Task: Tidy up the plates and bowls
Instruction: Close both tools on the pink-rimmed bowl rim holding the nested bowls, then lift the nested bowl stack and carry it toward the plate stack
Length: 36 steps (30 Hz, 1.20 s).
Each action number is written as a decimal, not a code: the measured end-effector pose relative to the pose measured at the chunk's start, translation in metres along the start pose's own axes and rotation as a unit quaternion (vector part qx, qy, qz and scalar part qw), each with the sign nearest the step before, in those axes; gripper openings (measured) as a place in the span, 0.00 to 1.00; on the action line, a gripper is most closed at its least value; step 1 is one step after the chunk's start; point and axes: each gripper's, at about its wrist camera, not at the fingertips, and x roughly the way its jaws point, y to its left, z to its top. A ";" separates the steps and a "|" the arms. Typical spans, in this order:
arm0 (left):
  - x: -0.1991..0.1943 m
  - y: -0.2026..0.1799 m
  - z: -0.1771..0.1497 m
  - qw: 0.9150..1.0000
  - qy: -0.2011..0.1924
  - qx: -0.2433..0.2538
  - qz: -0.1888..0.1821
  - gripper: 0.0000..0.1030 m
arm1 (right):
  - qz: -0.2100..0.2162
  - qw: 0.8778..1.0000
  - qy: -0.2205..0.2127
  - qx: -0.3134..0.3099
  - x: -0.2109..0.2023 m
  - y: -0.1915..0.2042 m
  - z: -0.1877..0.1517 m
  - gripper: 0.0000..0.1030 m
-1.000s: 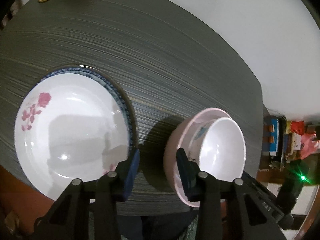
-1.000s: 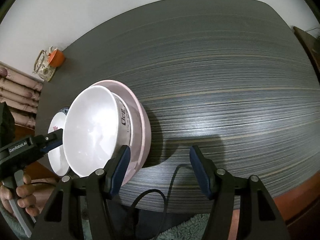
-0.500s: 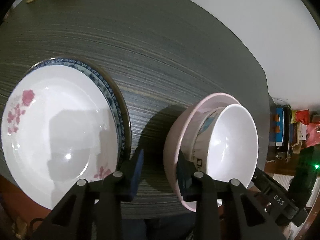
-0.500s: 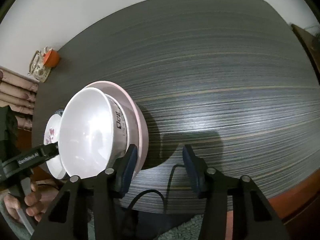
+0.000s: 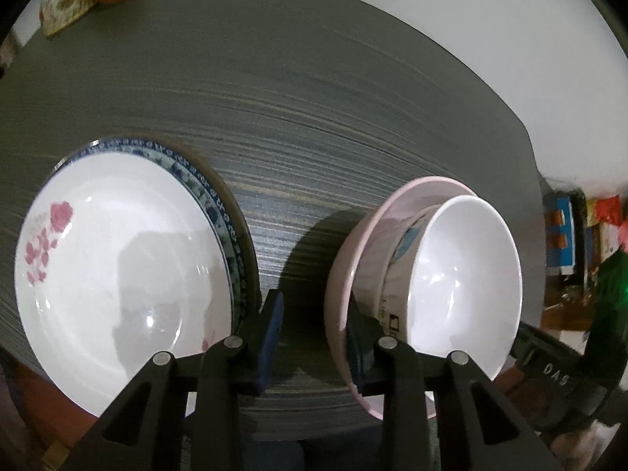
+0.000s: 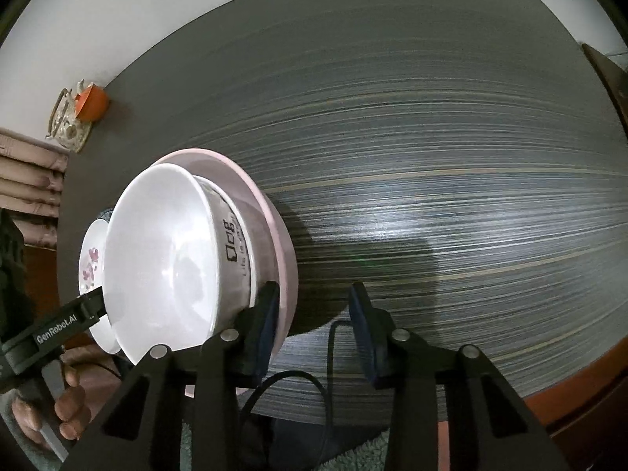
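A pink bowl (image 5: 337,274) stands on the dark table (image 5: 314,117) with a white bowl (image 5: 463,274) nested in it. My left gripper (image 5: 314,314) straddles the pink rim: one finger inside, the other outside and clear of the wall. To its left a white flowered plate (image 5: 117,259) lies on a blue-rimmed plate (image 5: 219,212). My right gripper (image 6: 314,294) straddles the pink bowl (image 6: 284,259) on the opposite side. Its jaws are closing, the outer finger still apart from the wall. The white bowl (image 6: 165,259) hides most of the plates.
An orange cup (image 6: 92,102) and a patterned box (image 5: 66,4) sit at the table's far corner. A black cable (image 6: 298,384) hangs over the near edge. A person's hand (image 6: 66,404) holds the left gripper. A cluttered shelf (image 5: 565,235) stands beyond the table's right end.
Both grippers' jaws have narrowed, the right one much more. The left gripper shifted toward the pink bowl and sank a little, so its finger now sits inside the rim.
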 end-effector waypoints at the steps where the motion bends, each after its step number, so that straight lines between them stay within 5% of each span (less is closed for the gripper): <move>1: -0.001 -0.001 0.000 1.000 -0.004 0.006 0.003 0.29 | 0.002 1.000 0.001 0.003 0.001 -0.002 0.000 0.34; 18: 0.001 0.003 -0.004 1.000 -0.007 -0.005 -0.025 0.27 | -0.007 1.000 -0.019 -0.005 -0.001 0.009 -0.006 0.25; 27: -0.001 -0.005 -0.006 0.999 -0.023 0.006 -0.034 0.08 | -0.006 1.000 -0.029 -0.004 -0.003 0.016 -0.007 0.15; 36: 0.006 -0.020 -0.011 0.999 -0.029 -0.002 -0.034 0.07 | 0.013 0.999 -0.038 0.010 -0.005 0.009 -0.009 0.12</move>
